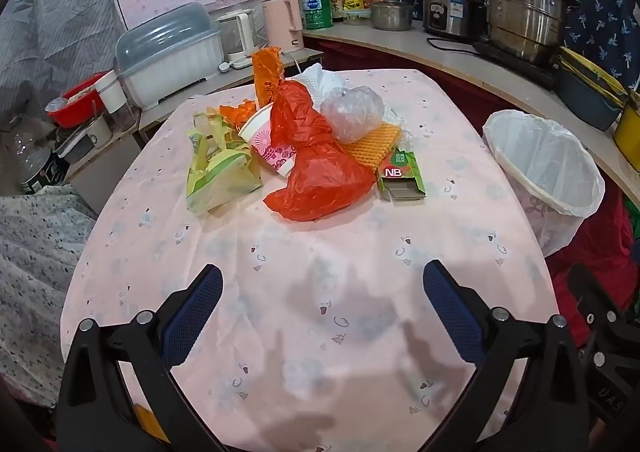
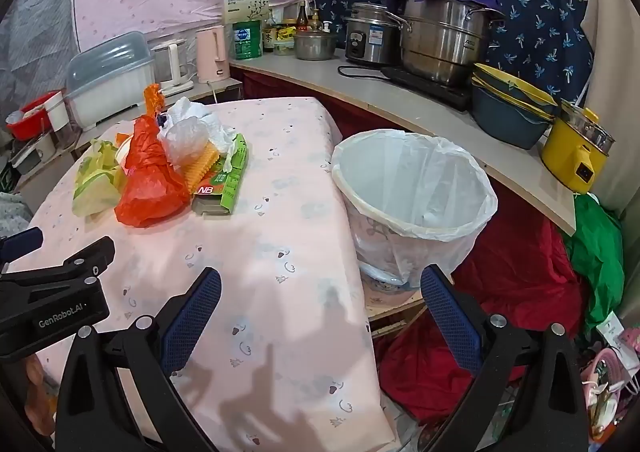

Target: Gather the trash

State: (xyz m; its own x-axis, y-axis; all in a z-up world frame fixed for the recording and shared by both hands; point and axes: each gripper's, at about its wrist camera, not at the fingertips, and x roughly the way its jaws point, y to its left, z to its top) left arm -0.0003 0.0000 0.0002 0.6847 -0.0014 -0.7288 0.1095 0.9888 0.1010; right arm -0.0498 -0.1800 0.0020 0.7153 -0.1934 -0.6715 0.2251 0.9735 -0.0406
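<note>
A pile of trash lies at the far middle of the pink table [image 1: 320, 312]: a red plastic bag [image 1: 316, 164], a yellow-green bag [image 1: 220, 168], a paper cup [image 1: 268, 140], a clear bag [image 1: 352, 112], an orange foam net [image 1: 372, 146] and a green NB carton [image 1: 400, 176]. The white-lined bin [image 1: 548, 172] stands at the table's right edge. My left gripper [image 1: 322, 312] is open and empty, well short of the pile. My right gripper [image 2: 320, 316] is open and empty over the table's right edge, just before the bin [image 2: 416, 188]. The pile also shows in the right wrist view, with the red bag [image 2: 152, 180] and carton [image 2: 224, 184].
A curved counter [image 2: 400, 100] behind carries steel pots [image 2: 440, 40], a rice cooker, a pink kettle [image 1: 282, 22], bowls and a yellow pot [image 2: 576, 156]. A lidded dish rack [image 1: 168, 56] stands at the left. Red and green cloth [image 2: 520, 272] lies below the bin.
</note>
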